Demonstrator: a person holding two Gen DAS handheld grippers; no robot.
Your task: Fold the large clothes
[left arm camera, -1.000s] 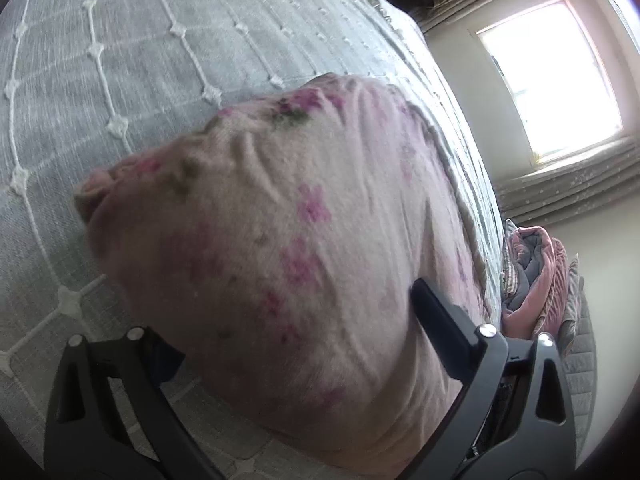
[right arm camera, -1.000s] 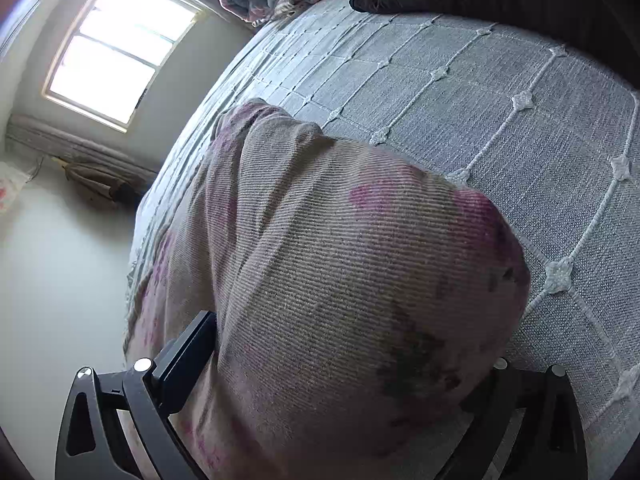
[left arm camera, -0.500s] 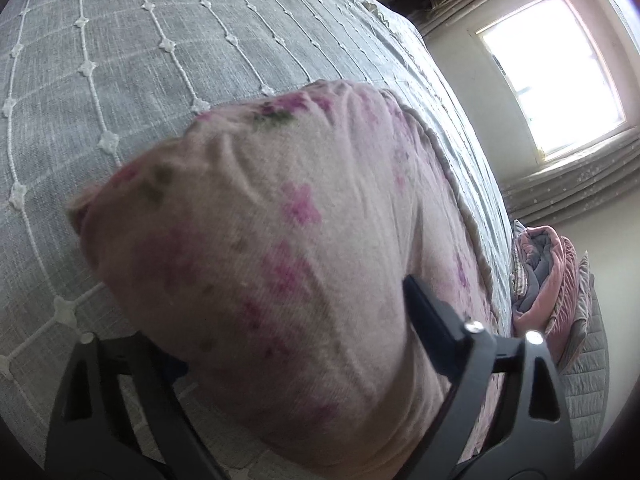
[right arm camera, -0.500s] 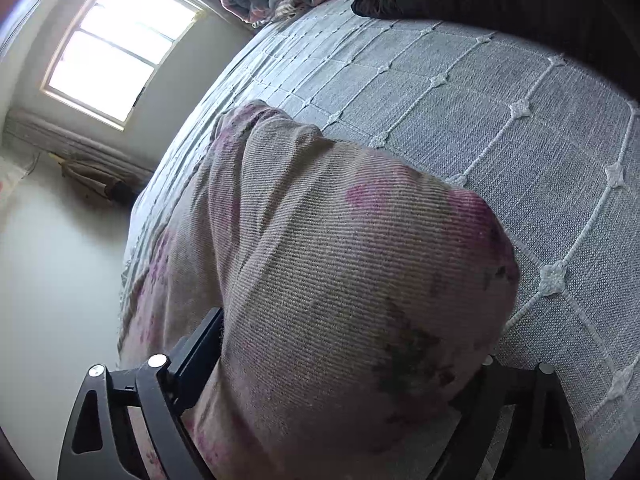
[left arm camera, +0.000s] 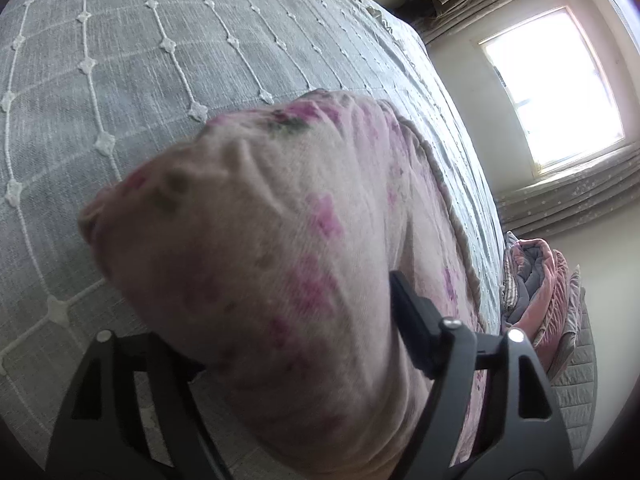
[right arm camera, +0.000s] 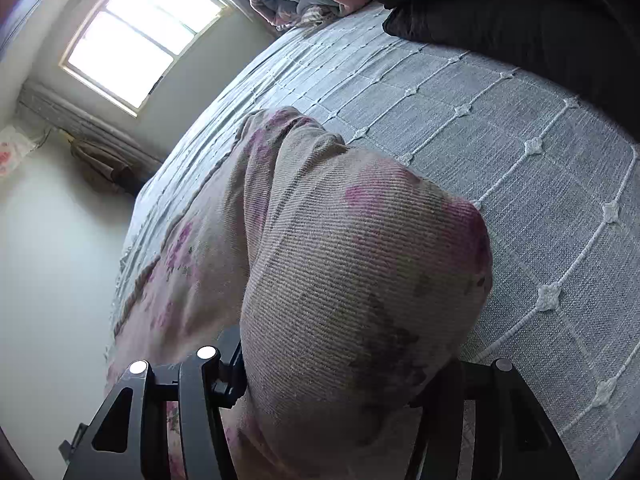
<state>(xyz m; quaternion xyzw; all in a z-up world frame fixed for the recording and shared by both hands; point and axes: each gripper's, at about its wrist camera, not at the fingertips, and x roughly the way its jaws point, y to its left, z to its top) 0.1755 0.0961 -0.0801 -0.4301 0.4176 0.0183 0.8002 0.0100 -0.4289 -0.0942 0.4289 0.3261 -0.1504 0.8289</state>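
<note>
Both my left gripper [left arm camera: 280, 368] and right gripper [right arm camera: 340, 384] are clamped on the floral garment [left arm camera: 288, 240], bunched above the grey bed [left arm camera: 120, 60]. I judge a fold mid-carry; next I must lay this end down squarely toward the bed's far edge.

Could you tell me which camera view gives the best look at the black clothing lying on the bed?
The right wrist view: the black clothing lies at the far edge of the grey bedspread. The left wrist view does not show it at all.

The floral garment [left arm camera: 280, 248] bunches higher between the left gripper's [left arm camera: 288, 364] fingers; the right gripper [right arm camera: 340, 376] rides further onto it.
</note>
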